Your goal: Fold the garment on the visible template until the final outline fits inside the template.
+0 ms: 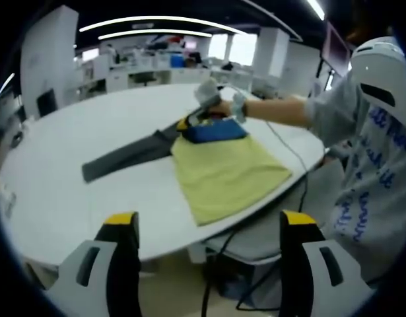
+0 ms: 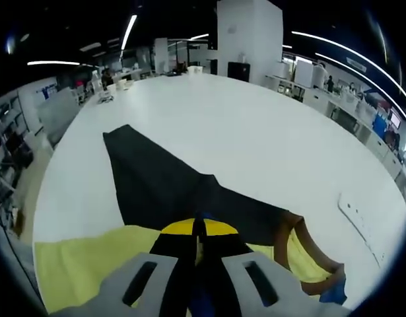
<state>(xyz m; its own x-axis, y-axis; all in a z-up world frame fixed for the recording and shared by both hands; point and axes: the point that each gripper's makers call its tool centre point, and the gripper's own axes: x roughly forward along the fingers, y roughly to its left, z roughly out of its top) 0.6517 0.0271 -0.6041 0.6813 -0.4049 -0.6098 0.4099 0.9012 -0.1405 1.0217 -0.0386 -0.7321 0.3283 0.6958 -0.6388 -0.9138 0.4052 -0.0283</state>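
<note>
Right gripper (image 2: 199, 228): its yellow-tipped jaws are pressed together with dark cloth pinched between them, so it is clamped on the black garment (image 2: 156, 185). In the left gripper view the same tool (image 1: 193, 121) sits at the far end of the yellow sheet, held by a person's hand (image 1: 219, 104) reaching in from the right.

Left gripper (image 1: 209, 221): its jaws stand wide apart with nothing between them, hanging off the near edge of the table (image 1: 57, 191). It appears to be held back so its camera takes in the whole workspace.

Black garment: it lies on the white table as a long dark strip running from the yellow sheet out to the left in the left gripper view. In the right gripper view it fans away from the jaws to a far point, flat on the table. One end is lifted in the clamp, probably to carry that end over onto the sheet.

Yellow template (image 1: 226, 172): a flat yellow sheet near the table's near right edge, its corner reaching the rim. Most of the garment lies outside it, so the fold seems far from done.

Blue item (image 1: 212, 131): a folded blue piece rests on the far end of the template, just beside the clamped jaws. What it is cannot be told.

Brown edge (image 2: 285, 241): a brown band curves beside the yellow at the right of the right gripper view, possibly a lining or trim.

Cable (image 1: 292, 152): a dark cable trails from the right gripper off the table's near edge, where it could snag cloth during the fold.
</note>
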